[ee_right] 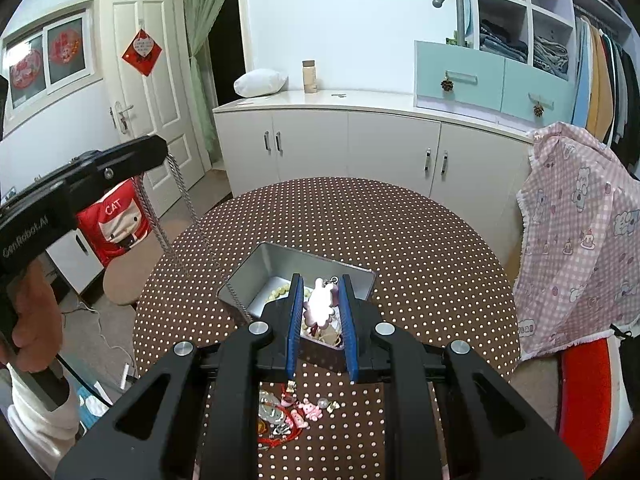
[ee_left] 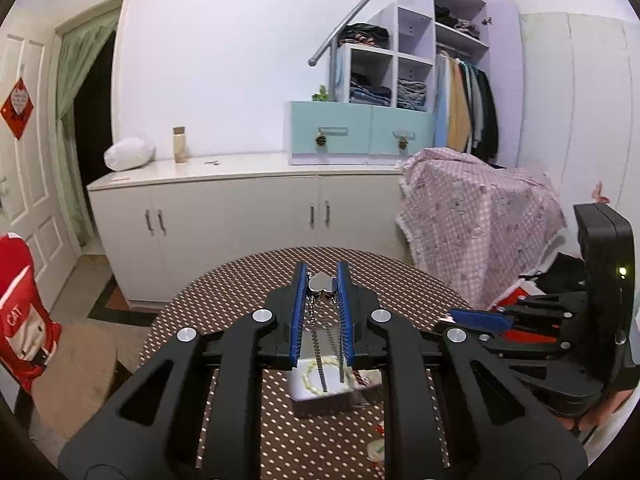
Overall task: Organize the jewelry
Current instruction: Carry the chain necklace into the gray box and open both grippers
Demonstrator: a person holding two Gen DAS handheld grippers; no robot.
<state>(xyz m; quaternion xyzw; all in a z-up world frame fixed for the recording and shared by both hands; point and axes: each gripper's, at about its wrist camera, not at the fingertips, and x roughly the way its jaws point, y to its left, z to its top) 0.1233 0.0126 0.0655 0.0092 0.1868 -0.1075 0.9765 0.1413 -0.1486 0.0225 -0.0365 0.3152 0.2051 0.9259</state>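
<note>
Left gripper [ee_left: 322, 280]: fingers nearly closed, pinching the heart pendant [ee_left: 321, 282] of a silver chain necklace [ee_left: 318, 344]. Chain hangs in two strands from the pendant down into the metal tin [ee_right: 280, 264].

Handling, judged: the chain is limp and light, it will swing and may snag on the tin rim. The rigid pendant is the sound place to hold, though polished metal may slip between the pads.

Right gripper [ee_right: 320, 300]: fingers narrowly set on a pink plush charm [ee_right: 319, 303], over the tin. It looks soft, light and compressible; take it by the body, not the small ring at 1 o'clock.

Tin sits mid-tabletop [ee_right: 400, 240], pale bead bracelet [ee_right: 278, 292] inside. Loose trinkets [ee_right: 288, 412] lie at 6 o'clock of the tin, just beside it on the dotted cloth.
</note>
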